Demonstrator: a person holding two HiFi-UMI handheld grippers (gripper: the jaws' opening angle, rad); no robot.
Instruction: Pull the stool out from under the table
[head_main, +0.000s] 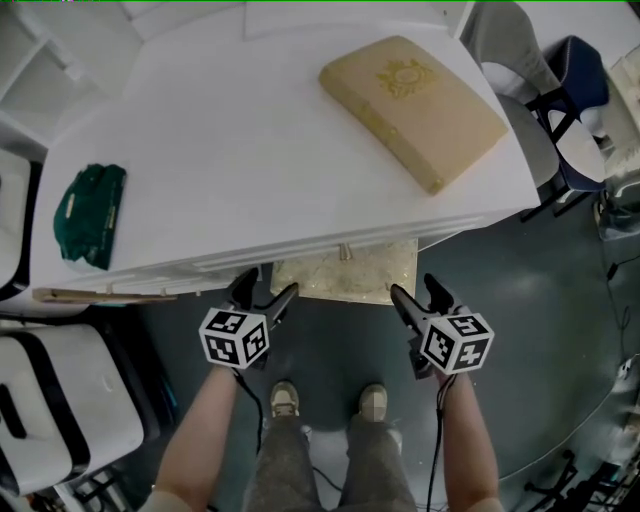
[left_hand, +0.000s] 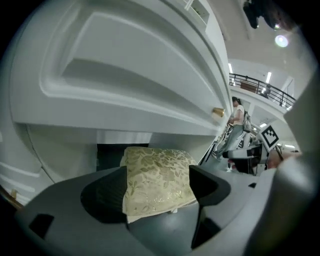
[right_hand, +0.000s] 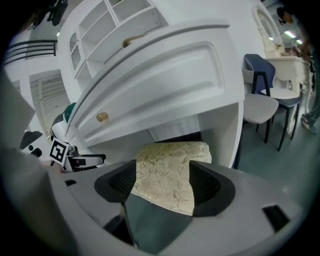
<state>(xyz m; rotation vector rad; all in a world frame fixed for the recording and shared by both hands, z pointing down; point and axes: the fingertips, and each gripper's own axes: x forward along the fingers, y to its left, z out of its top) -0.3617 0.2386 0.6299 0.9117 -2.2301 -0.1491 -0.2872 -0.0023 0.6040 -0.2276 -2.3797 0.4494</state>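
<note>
The stool has a cream floral cushion and stands tucked under the white table, with only its front edge showing. My left gripper is open at the stool's front left corner. My right gripper is open at the front right corner. In the left gripper view the cushion fills the gap between the dark fingers. The right gripper view shows the same cushion between its fingers. I cannot tell whether any pad touches the cushion.
A tan padded case and a green packet lie on the table. A brass drawer knob sits above the stool. White chairs stand at the left, a grey and blue chair at the right. The person's feet are on the dark floor.
</note>
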